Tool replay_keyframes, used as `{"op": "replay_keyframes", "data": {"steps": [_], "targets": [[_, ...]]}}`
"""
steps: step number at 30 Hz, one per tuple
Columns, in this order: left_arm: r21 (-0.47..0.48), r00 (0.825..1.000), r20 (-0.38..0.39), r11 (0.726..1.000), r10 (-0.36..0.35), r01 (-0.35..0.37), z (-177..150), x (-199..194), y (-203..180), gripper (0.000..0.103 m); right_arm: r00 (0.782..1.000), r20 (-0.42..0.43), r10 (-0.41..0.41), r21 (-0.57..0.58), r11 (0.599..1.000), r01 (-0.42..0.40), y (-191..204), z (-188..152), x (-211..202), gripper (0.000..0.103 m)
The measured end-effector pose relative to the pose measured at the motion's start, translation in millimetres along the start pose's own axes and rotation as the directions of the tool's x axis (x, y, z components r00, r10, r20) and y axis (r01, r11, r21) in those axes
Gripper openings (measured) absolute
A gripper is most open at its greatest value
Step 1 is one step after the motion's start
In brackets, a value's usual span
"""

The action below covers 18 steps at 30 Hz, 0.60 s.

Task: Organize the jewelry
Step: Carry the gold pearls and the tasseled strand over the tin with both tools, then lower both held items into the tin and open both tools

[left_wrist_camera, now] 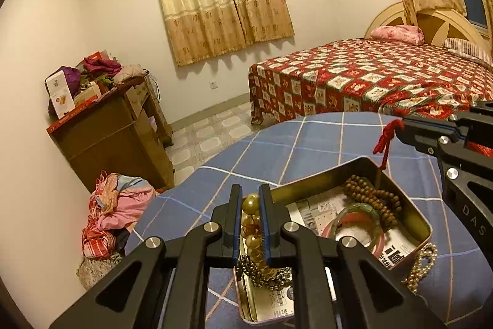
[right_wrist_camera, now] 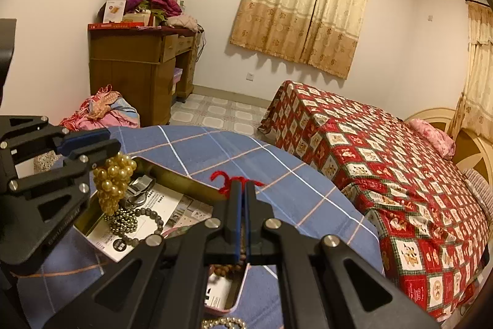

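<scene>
Left claw [left_wrist_camera: 250, 205] is clamped on an amber bead bracelet [left_wrist_camera: 251, 202] over the tin [left_wrist_camera: 400, 193] on the tabletop [left_wrist_camera: 308, 141]. Right claw [right_wrist_camera: 245, 199] is pinched on a red cord [right_wrist_camera: 229, 179]; whatever hangs off it is hidden behind the fingers. A gold bead strand [left_wrist_camera: 422, 264] at 3 o'clock of the tin is half cut off.

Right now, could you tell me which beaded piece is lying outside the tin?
The pale gold bead string on the blue cloth by the tin; the wooden beads lie inside it.

Black hand-held gripper [left_wrist_camera: 250, 196], blue finger pads [left_wrist_camera: 263, 224], silver screws [left_wrist_camera: 211, 227]
</scene>
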<state>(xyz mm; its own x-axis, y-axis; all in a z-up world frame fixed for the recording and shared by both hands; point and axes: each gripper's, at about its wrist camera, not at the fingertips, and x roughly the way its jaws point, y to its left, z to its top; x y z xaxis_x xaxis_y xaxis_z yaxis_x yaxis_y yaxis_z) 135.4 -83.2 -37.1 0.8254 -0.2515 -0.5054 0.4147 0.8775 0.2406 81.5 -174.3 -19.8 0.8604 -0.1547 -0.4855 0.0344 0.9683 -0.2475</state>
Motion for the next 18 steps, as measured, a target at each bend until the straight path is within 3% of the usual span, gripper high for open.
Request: {"op": "replay_keyframes", "data": {"steps": [18], "targets": [[0.007,0.998,-0.053,1.0,-0.024,0.024,-7,25,-1,0.01,0.998,-0.067,0.015,-0.021,1.0,-0.016,14,-11,35,0.003]]}}
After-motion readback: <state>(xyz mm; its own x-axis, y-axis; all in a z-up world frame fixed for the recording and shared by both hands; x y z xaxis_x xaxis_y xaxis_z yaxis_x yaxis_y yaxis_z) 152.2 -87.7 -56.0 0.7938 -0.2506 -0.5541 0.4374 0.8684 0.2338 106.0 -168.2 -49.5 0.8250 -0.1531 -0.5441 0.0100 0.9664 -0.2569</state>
